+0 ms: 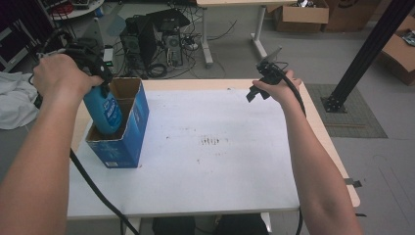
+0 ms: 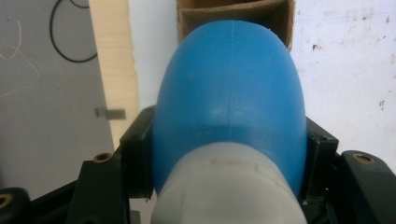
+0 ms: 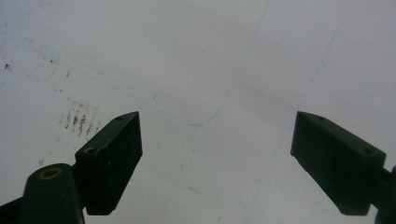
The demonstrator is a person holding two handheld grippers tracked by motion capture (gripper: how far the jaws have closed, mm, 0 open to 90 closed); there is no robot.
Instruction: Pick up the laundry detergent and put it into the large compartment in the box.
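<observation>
A blue bottle (image 1: 105, 113) with a white neck (image 2: 224, 191) stands half inside an open blue cardboard box (image 1: 128, 142) at the table's left side. My left gripper (image 1: 99, 81) is shut on the bottle (image 2: 229, 84) just above the neck, with one black pad (image 2: 137, 154) pressed to each side. The box's brown inner wall (image 2: 205, 11) shows beyond the bottle. Over the table's far right, my right gripper (image 1: 255, 93) hovers open. Between its fingers (image 3: 217, 154) is only the bare white tabletop (image 3: 187, 56).
The white table (image 1: 220, 166) has a scuffed patch (image 1: 210, 141) at its middle. Behind it on the floor stand a computer tower (image 1: 154, 41) and cables. A black post (image 1: 364, 54) rises at the right, cardboard boxes (image 1: 301, 14) lie beyond, and a white cloth (image 1: 14, 100) lies at the left.
</observation>
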